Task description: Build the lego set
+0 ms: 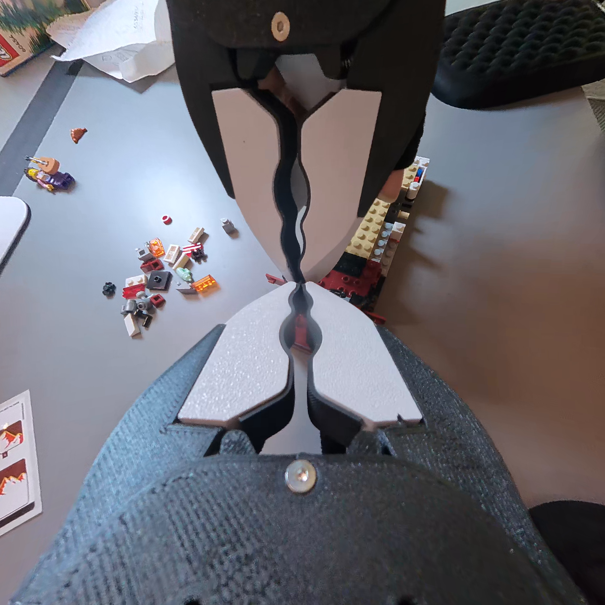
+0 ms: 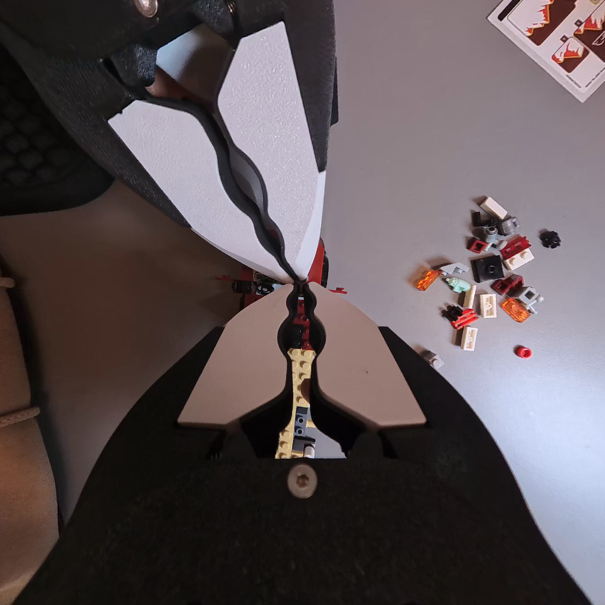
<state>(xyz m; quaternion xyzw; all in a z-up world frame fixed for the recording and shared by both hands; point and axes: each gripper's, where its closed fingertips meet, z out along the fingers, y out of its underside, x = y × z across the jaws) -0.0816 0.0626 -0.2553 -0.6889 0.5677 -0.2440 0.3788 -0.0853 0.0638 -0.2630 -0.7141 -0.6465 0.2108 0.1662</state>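
While both grippers meet tip to tip, brick model sits right beneath them.
L gripper [image 1: 299,289] jaws closed, nothing visibly pinched; R gripper [image 2: 299,288] jaws closed too, grip unclear. Tan, black, dark-red brick model [image 1: 376,248] on grey worktop [image 1: 491,229], long axis running along R jaws; loose-brick pile [image 1: 163,275] lies well apart.

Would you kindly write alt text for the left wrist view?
Two closed grippers, left below and right above, meet tip to tip over a dark red, black and tan brick model on a grey table. Loose small bricks lie scattered to the left.
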